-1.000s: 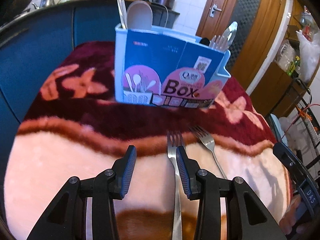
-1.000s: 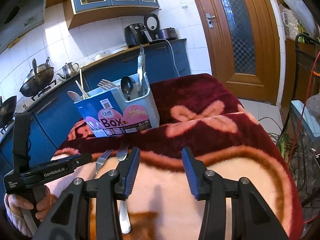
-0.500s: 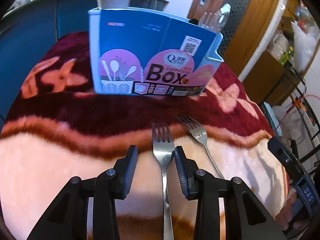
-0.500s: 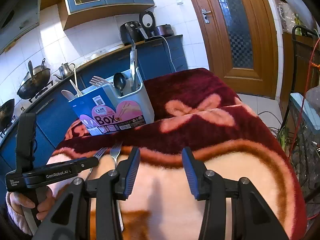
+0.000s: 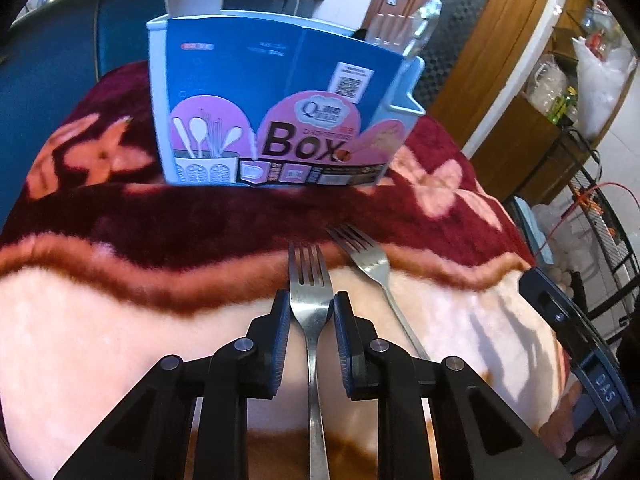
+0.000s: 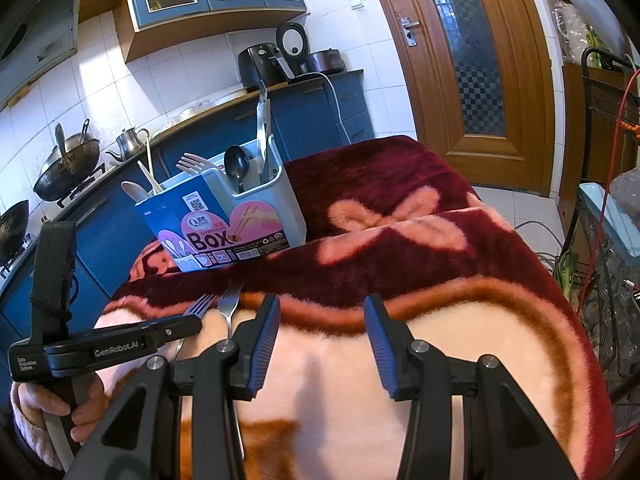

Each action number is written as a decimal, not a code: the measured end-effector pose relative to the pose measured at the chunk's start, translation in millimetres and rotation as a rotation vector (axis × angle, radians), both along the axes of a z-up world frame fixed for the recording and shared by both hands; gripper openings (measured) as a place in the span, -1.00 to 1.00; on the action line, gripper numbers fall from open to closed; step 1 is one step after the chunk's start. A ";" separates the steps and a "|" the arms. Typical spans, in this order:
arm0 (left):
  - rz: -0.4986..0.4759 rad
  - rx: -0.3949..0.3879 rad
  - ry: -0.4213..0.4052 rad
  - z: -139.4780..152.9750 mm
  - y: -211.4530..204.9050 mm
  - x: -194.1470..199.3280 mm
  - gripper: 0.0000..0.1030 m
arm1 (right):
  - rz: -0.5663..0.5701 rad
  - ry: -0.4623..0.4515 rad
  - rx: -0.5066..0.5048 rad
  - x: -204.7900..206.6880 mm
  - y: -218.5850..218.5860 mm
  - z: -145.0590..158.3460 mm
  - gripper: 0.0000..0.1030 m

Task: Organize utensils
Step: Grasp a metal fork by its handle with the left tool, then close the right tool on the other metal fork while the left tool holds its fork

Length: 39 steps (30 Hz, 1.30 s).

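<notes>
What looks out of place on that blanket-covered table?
Two forks lie loose on the blanket instead of standing in the utensil box with the other cutlery. One fork sits between the left tool's pads; the other fork lies askew beside it. Nothing looks spilled or damaged.
</notes>
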State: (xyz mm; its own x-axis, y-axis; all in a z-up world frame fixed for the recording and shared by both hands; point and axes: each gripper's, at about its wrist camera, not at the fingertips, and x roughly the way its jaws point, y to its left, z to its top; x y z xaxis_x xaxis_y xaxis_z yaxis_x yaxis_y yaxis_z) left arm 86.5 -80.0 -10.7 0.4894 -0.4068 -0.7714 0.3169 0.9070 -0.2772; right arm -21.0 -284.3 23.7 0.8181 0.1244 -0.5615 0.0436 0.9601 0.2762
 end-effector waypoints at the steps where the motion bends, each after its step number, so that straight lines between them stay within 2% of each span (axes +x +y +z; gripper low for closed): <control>1: -0.006 -0.002 0.000 0.3 -2.2 -2.1 -0.58 | 0.000 0.000 0.001 -0.2 -0.1 -0.2 -0.09; 8: -0.053 -0.036 -0.008 1.2 -12.3 -10.6 -0.58 | 0.000 -0.001 -0.001 -1.0 -0.8 0.2 -0.09; 20: -0.087 -0.176 0.119 -7.6 -2.1 2.2 -0.57 | -0.001 -0.005 -0.005 -3.0 0.5 2.1 -0.09; 26: -0.133 -0.237 0.163 -11.9 -2.3 15.4 -0.62 | -0.001 -0.008 -0.013 -4.7 3.3 3.7 -0.09; 28: -0.139 -0.240 0.163 -12.1 -1.5 15.2 -0.78 | -0.005 -0.009 -0.018 -4.8 3.2 4.3 -0.09; 32: -0.141 -0.259 0.153 -8.8 1.3 11.2 -0.96 | -0.010 -0.008 -0.019 -5.0 3.4 5.1 -0.09; 39: -0.080 -0.222 0.061 5.8 13.8 0.8 -0.97 | 0.021 0.004 -0.024 -1.9 9.3 5.4 -0.09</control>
State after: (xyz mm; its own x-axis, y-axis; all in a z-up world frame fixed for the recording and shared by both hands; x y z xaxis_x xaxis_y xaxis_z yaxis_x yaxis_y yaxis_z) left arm 87.3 -66.2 -4.9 0.4040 -0.6049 -0.6862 0.3615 0.7947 -0.4877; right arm -22.9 -274.9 29.1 0.8133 0.1277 -0.5677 0.0245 0.9672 0.2527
